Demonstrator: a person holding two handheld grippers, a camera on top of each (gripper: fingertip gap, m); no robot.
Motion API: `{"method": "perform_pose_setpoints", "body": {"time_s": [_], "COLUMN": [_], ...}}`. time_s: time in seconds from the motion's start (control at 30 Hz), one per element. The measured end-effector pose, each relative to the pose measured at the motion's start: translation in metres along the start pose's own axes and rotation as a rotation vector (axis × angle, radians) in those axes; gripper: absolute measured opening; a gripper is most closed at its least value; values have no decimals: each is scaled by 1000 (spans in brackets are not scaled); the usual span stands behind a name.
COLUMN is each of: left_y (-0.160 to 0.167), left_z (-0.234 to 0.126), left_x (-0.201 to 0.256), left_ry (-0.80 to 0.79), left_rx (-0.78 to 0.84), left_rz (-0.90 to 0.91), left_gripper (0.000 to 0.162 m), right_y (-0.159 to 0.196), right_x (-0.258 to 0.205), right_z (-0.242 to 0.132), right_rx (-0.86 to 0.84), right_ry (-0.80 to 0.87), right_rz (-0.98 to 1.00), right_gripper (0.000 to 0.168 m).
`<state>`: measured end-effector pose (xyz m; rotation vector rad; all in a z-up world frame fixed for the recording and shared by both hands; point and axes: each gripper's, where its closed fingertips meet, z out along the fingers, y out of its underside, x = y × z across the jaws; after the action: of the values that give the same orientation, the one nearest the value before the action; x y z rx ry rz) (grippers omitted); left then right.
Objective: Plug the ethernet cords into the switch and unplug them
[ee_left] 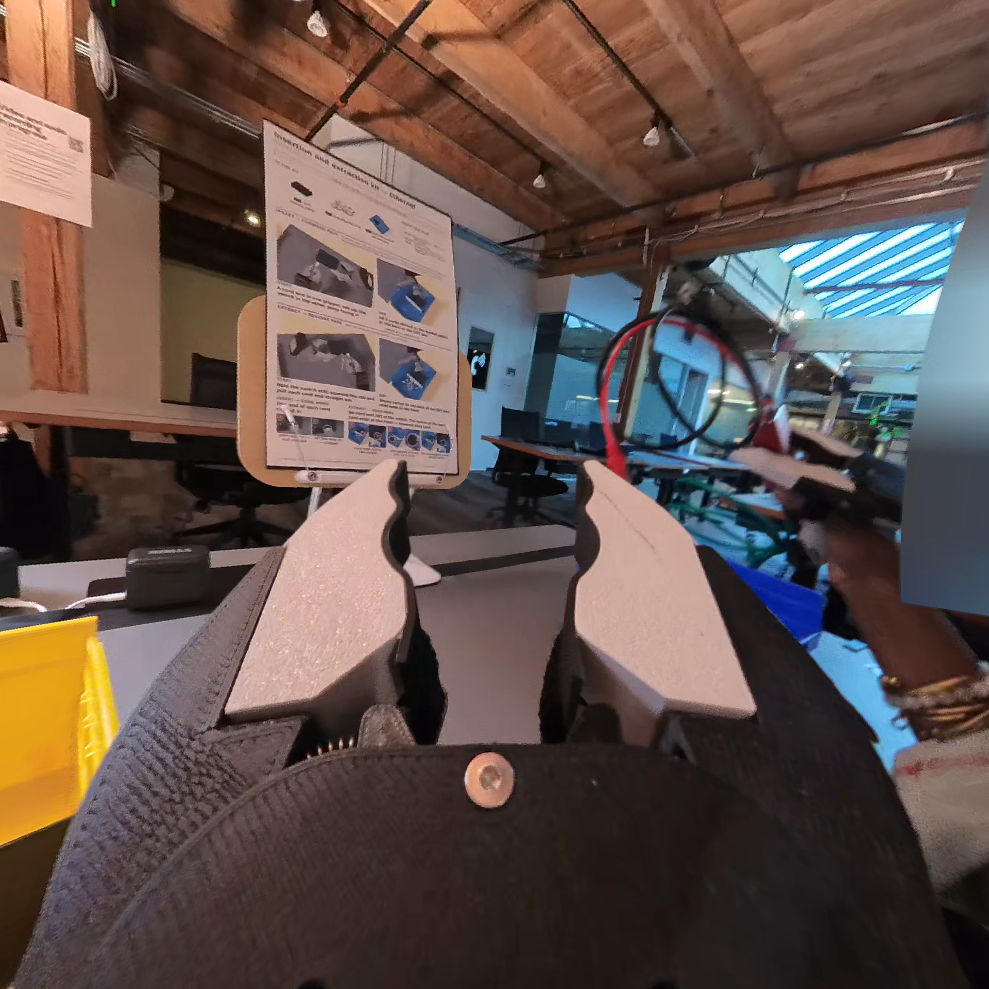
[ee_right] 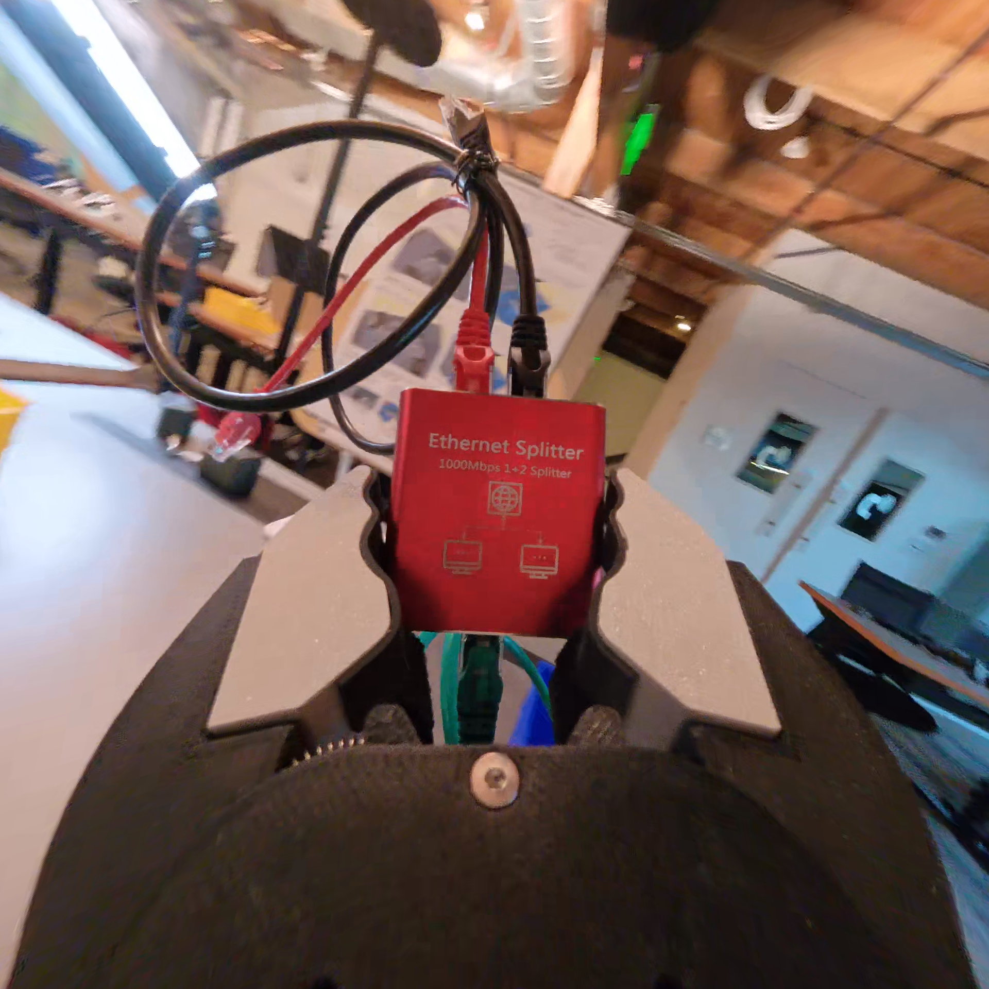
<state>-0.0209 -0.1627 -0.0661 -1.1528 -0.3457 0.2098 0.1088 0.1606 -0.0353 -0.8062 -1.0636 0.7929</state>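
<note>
Red metal switch (ee_right: 497, 514) sits clamped between both fingers of the right hand-held gripper (ee_right: 495, 527), held up off the grey bench (ee_right: 101, 562) with open air all round. Three cords counted on it: red cord (ee_right: 473, 342) and black cord (ee_right: 530, 342) plugged side by side into the far face, green cord (ee_right: 479, 690) plugged into the near face, running back between the fingers. Red and black loop ahead of the switch, bundled with a tie above it. Free red plug hangs to the left of the fingers; free black plug sticks up past the tie.

Left hand-held gripper (ee_left: 489, 514) has fingers apart, nothing between them, bench edge just beyond the tips, clear room ahead. Left view only: instruction sheet (ee_left: 361, 321) on a stand straight ahead, yellow bin (ee_left: 48, 717) at near left, dark case (ee_left: 167, 575) left of the fingers, blue bin (ee_left: 776, 599) to the right, and the right hand-held gripper off right with the cord loops, blurred. Right view alone shows the plugged ends and the green cord's plug.
</note>
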Motion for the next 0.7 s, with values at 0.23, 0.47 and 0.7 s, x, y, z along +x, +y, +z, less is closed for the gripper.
{"method": "perform_pose_setpoints", "body": {"time_s": [0.23, 0.47, 0.7], "left_y": [15, 17, 12], "left_z": [3, 3, 0], "left_x": [-16, -21, -25], "left_ry": [-115, -146, -183], "left_rx": [-66, -91, -95], "left_rz": [147, 206, 270], "left_gripper": [69, 72, 86], "right_y": [68, 164, 201], "right_x": [98, 110, 105], "right_z": [-31, -61, -59], "right_rx": [-159, -343, -483], "right_ry": [334, 471, 469], "right_rz": [144, 344, 392], "right_gripper": [80, 81, 81]}}
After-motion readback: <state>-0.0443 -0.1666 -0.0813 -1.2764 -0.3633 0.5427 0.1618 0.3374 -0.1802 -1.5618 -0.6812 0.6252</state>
